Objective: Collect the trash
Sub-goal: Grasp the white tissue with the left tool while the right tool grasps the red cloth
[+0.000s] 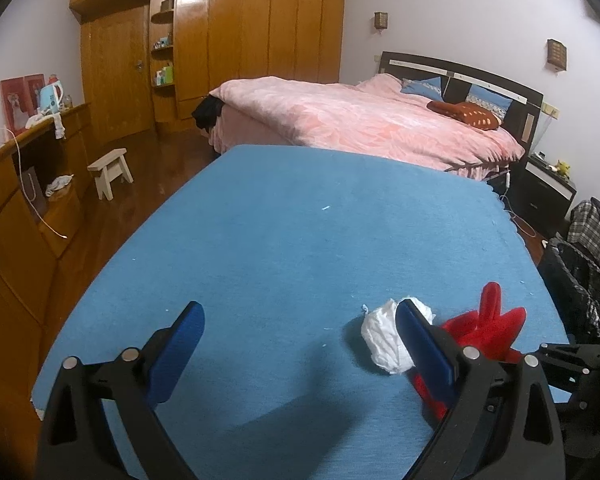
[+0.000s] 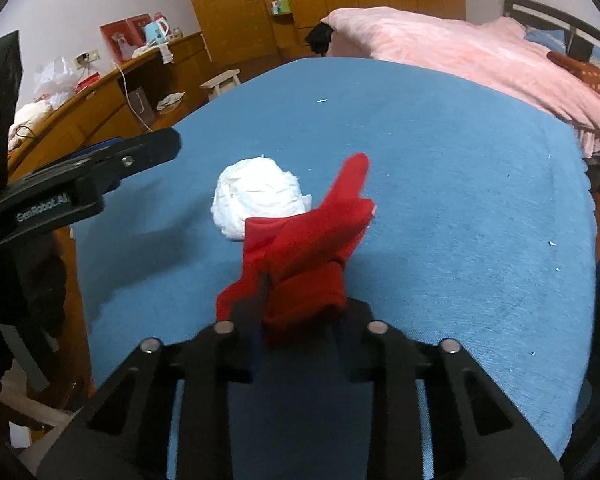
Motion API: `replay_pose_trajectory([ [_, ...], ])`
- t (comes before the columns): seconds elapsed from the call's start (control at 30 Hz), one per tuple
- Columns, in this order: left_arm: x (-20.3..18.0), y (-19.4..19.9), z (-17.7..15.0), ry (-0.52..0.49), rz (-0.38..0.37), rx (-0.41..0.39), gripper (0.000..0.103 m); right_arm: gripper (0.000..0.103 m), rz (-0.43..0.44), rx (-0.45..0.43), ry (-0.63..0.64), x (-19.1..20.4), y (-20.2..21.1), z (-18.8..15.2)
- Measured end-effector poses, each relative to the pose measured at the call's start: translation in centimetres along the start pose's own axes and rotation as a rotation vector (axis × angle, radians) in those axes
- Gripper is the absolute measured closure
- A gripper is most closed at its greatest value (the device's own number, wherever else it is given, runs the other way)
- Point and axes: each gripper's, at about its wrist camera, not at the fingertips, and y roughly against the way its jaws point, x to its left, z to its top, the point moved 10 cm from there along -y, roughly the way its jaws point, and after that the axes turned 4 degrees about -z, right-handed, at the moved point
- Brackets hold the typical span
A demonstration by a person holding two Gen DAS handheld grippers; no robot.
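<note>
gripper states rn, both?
Left gripper: open, holding nothing.
Right gripper: closed on the red cloth.

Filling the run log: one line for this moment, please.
right gripper: shut on red cloth | left gripper: open | white paper wad: on blue table

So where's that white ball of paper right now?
The white paper ball sits on the blue tablecloth, touching the red cloth clamped in the right hand-held gripper; the left hand-held gripper is open beside it.
</note>
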Motion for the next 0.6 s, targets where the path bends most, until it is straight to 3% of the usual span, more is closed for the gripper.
replay_pose_trajectory([
  [0.4,-3.4,-2.3,-0.4,-0.014,-0.061,0.051,0.011,0.082,-0.073,-0.085,-0.093,-5.5,3.0,2.0],
  [0.6,-4.5,-4.7,-1.4,-0.003,-0.101,0.126,0.024,0.082,-0.118,-0.107,-0.136,-8.8,3.9,2.6],
])
